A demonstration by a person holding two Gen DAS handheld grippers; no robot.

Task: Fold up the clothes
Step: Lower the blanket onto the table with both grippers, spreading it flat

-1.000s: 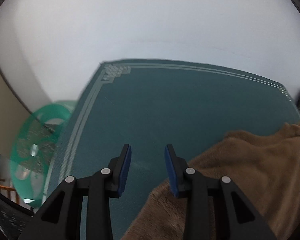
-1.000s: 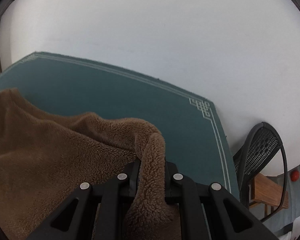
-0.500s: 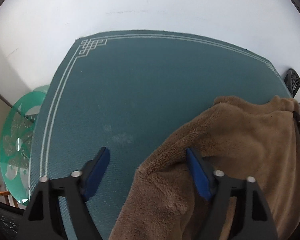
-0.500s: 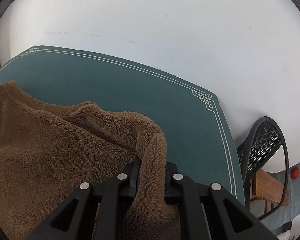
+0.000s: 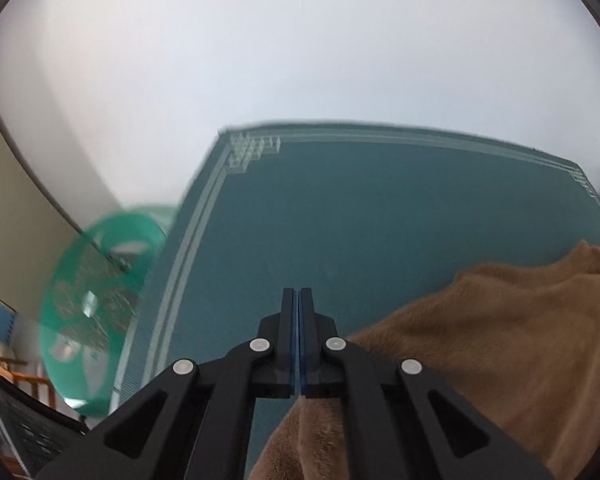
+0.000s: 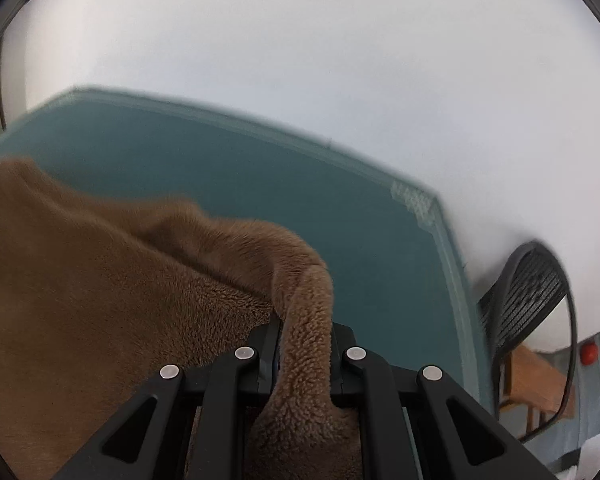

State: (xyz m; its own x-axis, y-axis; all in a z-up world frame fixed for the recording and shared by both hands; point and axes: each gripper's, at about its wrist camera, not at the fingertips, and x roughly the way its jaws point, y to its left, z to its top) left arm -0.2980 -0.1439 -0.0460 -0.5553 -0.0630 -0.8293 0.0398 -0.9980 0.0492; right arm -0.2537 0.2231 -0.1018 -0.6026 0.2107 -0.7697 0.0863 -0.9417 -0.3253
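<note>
Left gripper (image 5: 298, 294) closed empty; right gripper (image 6: 304, 320) clamps fleece (image 6: 99, 300).

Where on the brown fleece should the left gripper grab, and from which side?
The left gripper has just been closing, no fleece visible between its jaws. Reopen and take the brown fleece at its near left edge, coming from the bare green mat side: that edge lies free there, while the right gripper pinches the opposite fold.
</note>
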